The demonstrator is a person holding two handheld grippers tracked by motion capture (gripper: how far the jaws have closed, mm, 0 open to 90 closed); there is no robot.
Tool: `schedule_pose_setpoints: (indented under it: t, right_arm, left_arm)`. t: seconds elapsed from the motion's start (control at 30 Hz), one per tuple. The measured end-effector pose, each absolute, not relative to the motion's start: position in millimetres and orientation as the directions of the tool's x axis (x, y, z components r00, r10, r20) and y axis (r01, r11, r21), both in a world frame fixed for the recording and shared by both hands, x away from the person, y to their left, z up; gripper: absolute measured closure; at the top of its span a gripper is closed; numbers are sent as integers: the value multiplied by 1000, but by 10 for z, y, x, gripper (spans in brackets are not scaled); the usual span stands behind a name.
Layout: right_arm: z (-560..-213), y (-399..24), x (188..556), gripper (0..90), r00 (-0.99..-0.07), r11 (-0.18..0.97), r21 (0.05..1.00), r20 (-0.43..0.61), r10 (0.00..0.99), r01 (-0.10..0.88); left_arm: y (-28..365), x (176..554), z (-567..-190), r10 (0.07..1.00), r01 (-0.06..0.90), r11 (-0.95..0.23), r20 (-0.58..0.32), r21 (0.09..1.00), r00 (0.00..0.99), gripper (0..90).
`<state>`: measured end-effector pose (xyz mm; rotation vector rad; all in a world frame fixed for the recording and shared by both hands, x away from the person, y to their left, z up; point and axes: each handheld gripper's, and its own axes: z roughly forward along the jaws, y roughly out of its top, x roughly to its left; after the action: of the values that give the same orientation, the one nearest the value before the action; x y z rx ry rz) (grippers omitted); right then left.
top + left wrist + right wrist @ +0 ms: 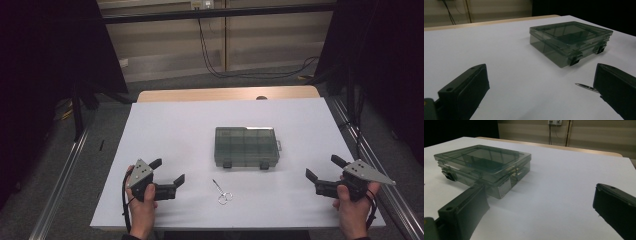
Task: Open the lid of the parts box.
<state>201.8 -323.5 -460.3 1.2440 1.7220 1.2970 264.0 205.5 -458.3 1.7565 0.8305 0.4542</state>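
High view: both tongs point(169, 171) point(320, 166) gape wide over white table point(170, 130), dark curtains point(50, 50) around.

Box ahead of both my grippers, scissors between them on the surface.

My left gripper point(167, 171) sits at the near left of the surface point(170, 125), my right gripper point(324, 167) at the near right, well apart. The compartment box point(246, 146) lies beyond and between them: ahead and to the right of my left fingers point(464, 92), ahead and to the left of my right fingers point(465, 207), its latches facing me. The scissors point(222, 192) lie on the surface before the box, just right of my left fingers, their tip beside the right-hand one.
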Motion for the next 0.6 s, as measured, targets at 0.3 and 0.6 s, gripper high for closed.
schedule_pose_setpoints:
  t: [0.3,0.6]
  right_arm:
    - [-4503,-3168,2041,0,-361,47,951,70,930,305]
    - [-4424,-3044,2110,0,-388,66,952,59,920,300]
  left_arm:
    - [1832,2696,-4520,698,308,-173,-104,936,708,0]
    - [1667,2769,-4457,676,308,-183,-108,934,729,0]
